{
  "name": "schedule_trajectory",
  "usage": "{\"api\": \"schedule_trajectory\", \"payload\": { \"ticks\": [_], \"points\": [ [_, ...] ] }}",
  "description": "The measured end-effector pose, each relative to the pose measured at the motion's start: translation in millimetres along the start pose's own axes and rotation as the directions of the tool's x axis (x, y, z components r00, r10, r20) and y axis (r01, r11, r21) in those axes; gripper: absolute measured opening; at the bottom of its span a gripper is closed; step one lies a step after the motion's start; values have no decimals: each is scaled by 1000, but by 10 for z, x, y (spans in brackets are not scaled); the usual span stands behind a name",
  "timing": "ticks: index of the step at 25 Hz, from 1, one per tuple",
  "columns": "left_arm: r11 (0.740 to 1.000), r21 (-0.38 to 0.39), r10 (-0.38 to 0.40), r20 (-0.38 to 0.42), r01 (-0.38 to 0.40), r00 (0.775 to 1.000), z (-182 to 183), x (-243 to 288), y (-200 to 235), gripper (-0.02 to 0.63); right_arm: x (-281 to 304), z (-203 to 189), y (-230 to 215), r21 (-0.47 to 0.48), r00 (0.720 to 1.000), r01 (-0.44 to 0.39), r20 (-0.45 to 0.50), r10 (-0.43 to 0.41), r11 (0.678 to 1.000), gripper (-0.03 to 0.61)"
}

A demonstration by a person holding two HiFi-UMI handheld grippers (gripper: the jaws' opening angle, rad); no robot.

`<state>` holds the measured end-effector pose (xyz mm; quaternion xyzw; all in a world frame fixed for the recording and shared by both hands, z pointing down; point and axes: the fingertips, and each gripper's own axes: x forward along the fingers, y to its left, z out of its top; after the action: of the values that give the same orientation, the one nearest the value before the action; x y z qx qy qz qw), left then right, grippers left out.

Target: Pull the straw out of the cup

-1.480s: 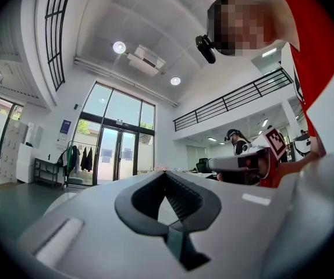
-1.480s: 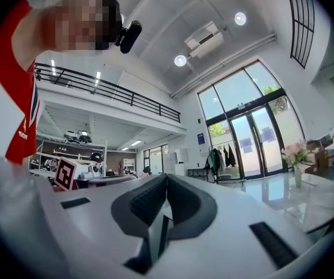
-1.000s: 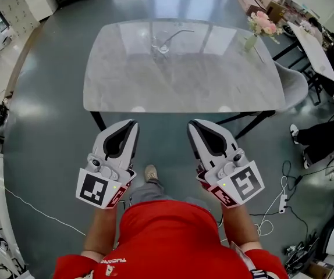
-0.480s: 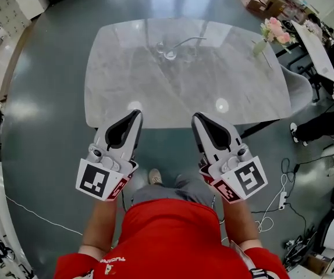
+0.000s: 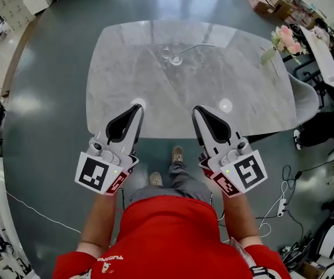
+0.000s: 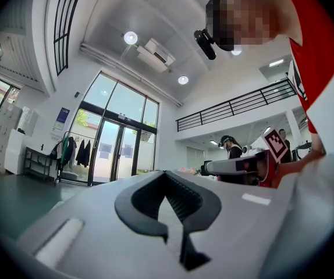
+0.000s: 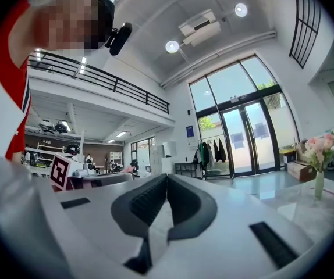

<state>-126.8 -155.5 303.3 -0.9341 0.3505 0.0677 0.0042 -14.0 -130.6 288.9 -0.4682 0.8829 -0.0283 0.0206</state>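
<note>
A clear glass cup [image 5: 176, 58] stands far back on the marble table [image 5: 126, 86], with a thin bent straw [image 5: 197, 47] leaning out of it to the right. My left gripper [image 5: 137, 108] and right gripper [image 5: 198, 110] are held side by side, their tips just over the table's near edge and well short of the cup. Both are shut with nothing between the jaws. The left gripper view shows that gripper [image 6: 166, 174] with its jaws met and pointing across the hall. In the right gripper view the right gripper [image 7: 167, 176] is shut too; neither of these views shows the cup.
A vase of pink flowers [image 5: 284, 40] stands at the table's far right corner, also visible as the vase [image 7: 319, 182] in the right gripper view. A grey chair [image 5: 308, 99] sits beside the table's right edge. Cables and a power strip [image 5: 283, 202] lie on the floor at right.
Both grippers have moved forward together toward the table, from over the floor to its near edge. The cup and straw have not moved on the table. Both jaws stayed shut.
</note>
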Motion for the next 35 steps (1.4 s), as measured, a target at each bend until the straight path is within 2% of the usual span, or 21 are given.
{"api": "schedule_trajectory", "payload": {
  "ticks": [7,22,29,35],
  "points": [
    [999,-5,39,-14,-39,999,-80,349,212,5,281,-94,-371,5,999,-34,-15,34,999,2],
    [991,21,136,-52,-135,989,-460,1376,565,5,836,-544,-1387,-49,990,-68,-124,61,996,2],
    [982,27,188,-72,-186,980,-717,1699,696,5,1055,-876,-1822,-23,984,-45,-175,40,999,2],
    [980,13,201,-97,-201,975,-901,1781,823,5,1210,-1118,-2084,12,975,28,-220,-24,1000,3]
  ]
}}
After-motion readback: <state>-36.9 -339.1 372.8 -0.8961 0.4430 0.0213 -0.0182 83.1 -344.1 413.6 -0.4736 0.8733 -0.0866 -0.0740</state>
